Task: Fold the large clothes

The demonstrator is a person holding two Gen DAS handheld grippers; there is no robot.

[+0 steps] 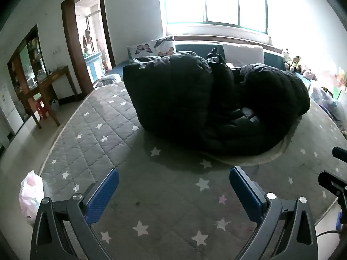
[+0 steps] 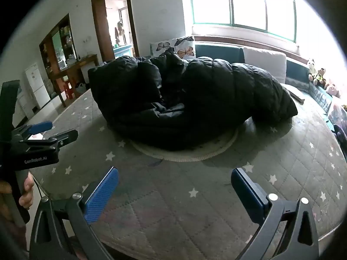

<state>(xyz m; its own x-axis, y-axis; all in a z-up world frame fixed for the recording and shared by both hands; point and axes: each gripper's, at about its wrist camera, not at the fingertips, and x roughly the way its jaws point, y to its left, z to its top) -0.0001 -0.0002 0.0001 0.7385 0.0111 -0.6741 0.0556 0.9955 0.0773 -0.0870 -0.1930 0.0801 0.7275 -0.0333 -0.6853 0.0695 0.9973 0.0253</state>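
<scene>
Grey star-print quilted mattress (image 1: pixel 104 125) fills the foreground, lit from a bright window (image 1: pixel 214 2) behind. At far left we note a wooden desk (image 1: pixel 49 86) and an open doorway (image 1: pixel 86 43). Our left gripper (image 1: pixel 173 192) hovers over bare quilting, jaws spread wide with nothing between them. Ahead of it the black puffer coat (image 1: pixel 195 99) lies bunched mid-mattress, well apart from both tools. Our right gripper (image 2: pixel 173 192) likewise stands fully spread and empty over the mattress.

Home bedroom, quilted mattress (image 1: pixel 104 130), pillows (image 1: pixel 243 53)
</scene>
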